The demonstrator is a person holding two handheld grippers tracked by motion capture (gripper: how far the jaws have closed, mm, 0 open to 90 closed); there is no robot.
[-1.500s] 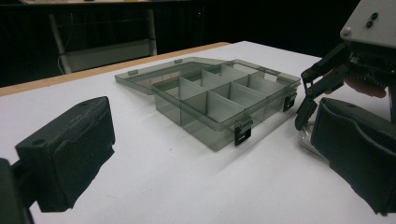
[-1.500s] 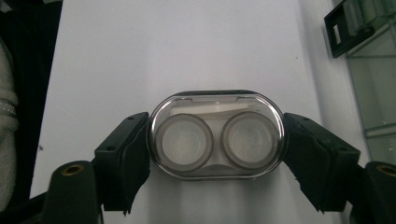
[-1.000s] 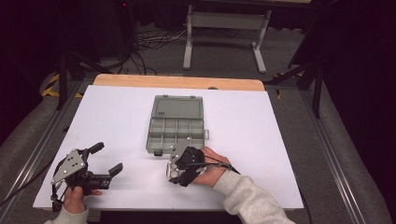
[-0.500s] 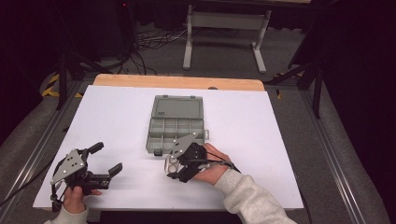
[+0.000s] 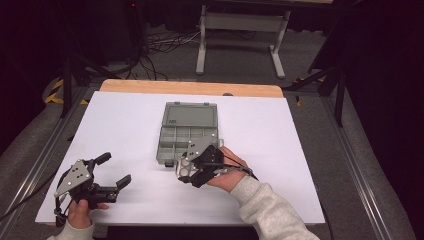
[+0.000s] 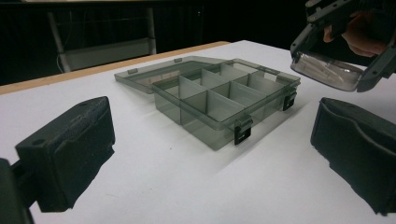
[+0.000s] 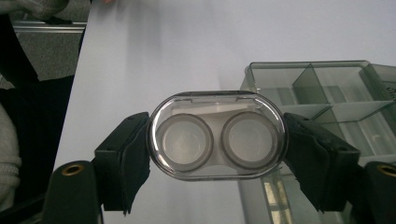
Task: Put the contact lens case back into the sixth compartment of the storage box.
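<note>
Clear oval case with two round wells sits clamped by its ends in the right gripper, above the near edge of the open grey compartment box; further left, the left gripper rests wide and empty on the white table

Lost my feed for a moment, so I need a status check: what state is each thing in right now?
Compartment box: open, lid laid flat behind it, visible compartments empty, latches undone.
Clear oval case: closed, clamped end to end, held off the table at the box's near edge.
Right gripper: jaws shut on the case.
Left gripper: jaws open, empty, off to the box's left.
</note>
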